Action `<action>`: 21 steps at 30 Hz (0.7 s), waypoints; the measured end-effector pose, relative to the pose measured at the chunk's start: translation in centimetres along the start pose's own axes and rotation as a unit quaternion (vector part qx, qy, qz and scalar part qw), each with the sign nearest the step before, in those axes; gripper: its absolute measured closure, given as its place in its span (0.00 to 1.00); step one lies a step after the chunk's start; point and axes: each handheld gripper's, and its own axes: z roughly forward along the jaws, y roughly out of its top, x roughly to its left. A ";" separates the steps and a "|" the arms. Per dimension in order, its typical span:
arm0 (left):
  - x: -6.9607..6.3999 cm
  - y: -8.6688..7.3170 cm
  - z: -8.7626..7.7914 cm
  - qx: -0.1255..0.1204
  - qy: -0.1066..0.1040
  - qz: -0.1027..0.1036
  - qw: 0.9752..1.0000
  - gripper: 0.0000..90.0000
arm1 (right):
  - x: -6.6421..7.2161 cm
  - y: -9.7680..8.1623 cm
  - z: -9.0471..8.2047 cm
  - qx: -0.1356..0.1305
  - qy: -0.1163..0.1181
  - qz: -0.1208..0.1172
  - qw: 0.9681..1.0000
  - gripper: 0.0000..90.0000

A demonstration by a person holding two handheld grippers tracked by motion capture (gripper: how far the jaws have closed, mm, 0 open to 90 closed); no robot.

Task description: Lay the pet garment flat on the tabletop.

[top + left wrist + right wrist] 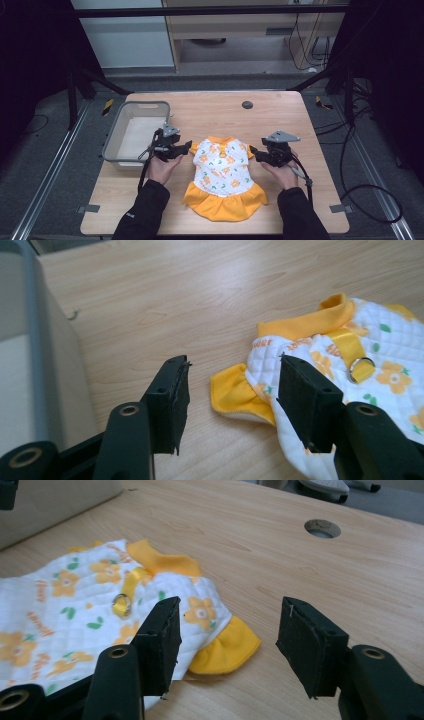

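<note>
we see a pale wooden desk [280,112] on grey floor, dark surroundings hard to read. the small dress [222,177] lies mid-desk between the left gripper [232,390] and right gripper [227,630], jaws parted, perhaps not touching it.

One counter [220,112] here, with one round hole [247,105] near its far edge. One grey bin [134,131] sits by the left edge. One small dress [223,175] lies flat toward the near edge: two yellow sleeves, one yellow collar, one yellow skirt ruffle, one metal ring [361,368] on a yellow strap. Two grippers, the left gripper [186,148] and the right gripper [254,151], each with two black jaws spread apart, and two hands holding them
</note>
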 end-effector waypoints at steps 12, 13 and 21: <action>0.0 -1.5 5.8 0.064 0.001 0.000 0.998 0.50 | -1.6 -1.7 4.9 0.061 -0.010 0.018 0.998 0.51; 0.1 -1.6 5.8 0.059 0.000 -0.007 0.998 0.50 | -1.6 -1.9 5.1 0.064 -0.009 0.018 0.998 0.51; 0.0 -2.4 5.8 0.040 -0.011 -0.012 0.999 0.59 | -1.4 -2.3 5.9 0.077 -0.001 0.022 0.997 0.70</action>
